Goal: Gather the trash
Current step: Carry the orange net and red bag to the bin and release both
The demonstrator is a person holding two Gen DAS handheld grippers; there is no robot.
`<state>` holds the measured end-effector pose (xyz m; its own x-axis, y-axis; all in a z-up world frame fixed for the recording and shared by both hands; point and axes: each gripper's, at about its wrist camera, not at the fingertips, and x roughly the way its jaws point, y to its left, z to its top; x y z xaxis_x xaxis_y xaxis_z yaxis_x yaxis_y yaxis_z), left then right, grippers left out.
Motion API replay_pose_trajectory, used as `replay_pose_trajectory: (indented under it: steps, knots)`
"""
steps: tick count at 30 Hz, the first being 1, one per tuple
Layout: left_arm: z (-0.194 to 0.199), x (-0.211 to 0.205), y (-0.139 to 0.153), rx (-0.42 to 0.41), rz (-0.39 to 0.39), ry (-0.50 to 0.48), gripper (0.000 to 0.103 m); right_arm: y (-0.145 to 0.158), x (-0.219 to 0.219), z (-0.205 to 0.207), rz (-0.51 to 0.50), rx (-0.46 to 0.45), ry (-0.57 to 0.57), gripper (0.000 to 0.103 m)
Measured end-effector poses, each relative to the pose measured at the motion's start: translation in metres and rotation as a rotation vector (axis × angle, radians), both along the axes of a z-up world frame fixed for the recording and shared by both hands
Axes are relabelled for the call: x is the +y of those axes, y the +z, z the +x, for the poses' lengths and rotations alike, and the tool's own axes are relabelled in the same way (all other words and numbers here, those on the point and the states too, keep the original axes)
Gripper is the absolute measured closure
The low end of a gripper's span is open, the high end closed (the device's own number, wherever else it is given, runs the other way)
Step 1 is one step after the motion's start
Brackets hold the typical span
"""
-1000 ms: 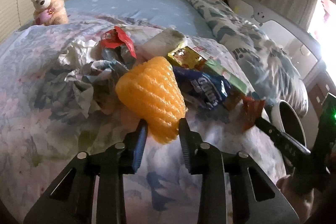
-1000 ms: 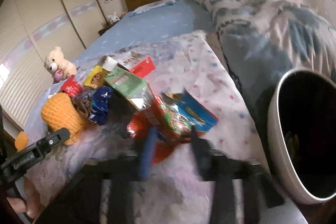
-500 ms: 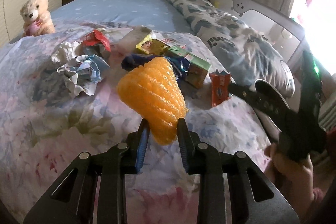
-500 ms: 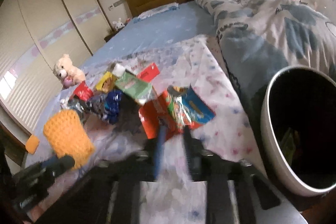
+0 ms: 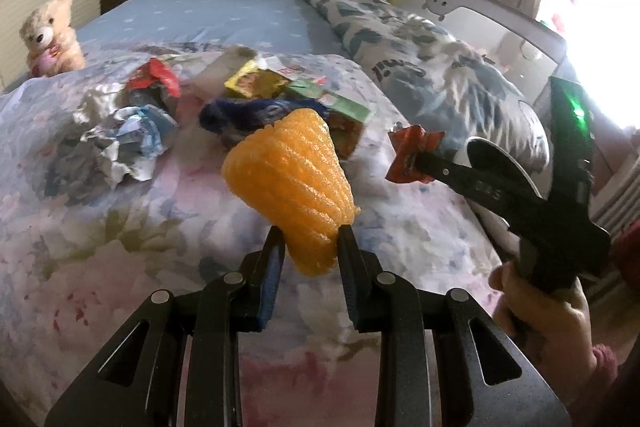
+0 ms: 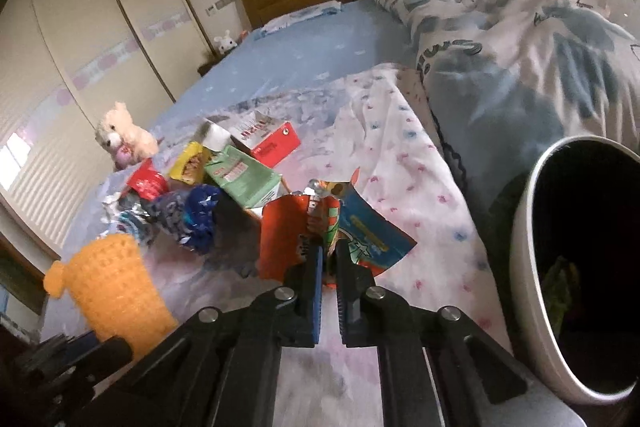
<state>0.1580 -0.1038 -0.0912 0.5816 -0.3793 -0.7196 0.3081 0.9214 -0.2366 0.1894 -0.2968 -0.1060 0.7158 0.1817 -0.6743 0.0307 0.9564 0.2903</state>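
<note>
My left gripper (image 5: 310, 233) is shut on the narrow end of an orange foam net sleeve (image 5: 288, 179), held above the flowered quilt; the right wrist view shows that sleeve (image 6: 112, 287) at lower left. My right gripper (image 6: 329, 247) is shut on a crumpled orange-red snack wrapper (image 6: 288, 231), lifted just off the quilt. From the left wrist view, that wrapper (image 5: 412, 151) hangs at the right gripper's (image 5: 424, 157) tip. A white bin (image 6: 532, 227) with a dark inside stands to the right of the bed.
More trash lies on the quilt (image 5: 120, 227): crumpled paper (image 5: 116, 143), a blue wrapper (image 5: 248, 111), a green carton (image 6: 240, 179), a red-and-white box (image 6: 272, 143), a yellow packet (image 6: 188, 163). A teddy bear (image 5: 48, 35) sits at far left. A rolled duvet (image 6: 540, 47) lies at right.
The right gripper's jaws opened, then shut on the orange-red wrapper and raised it off the quilt. The left gripper shifted sideways, still holding the foam sleeve.
</note>
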Motion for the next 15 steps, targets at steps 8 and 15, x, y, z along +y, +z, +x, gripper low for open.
replay_pose_trajectory:
  steps: [8,15]
  knots:
    - [-0.011,-0.038,0.005,-0.008,0.001,-0.093,0.077,0.013,-0.028,-0.04,0.053,-0.018,-0.045,0.098]
    - [-0.023,-0.076,0.012,-0.026,0.011,-0.185,0.077,0.024,-0.059,-0.075,0.073,-0.04,-0.105,0.098]
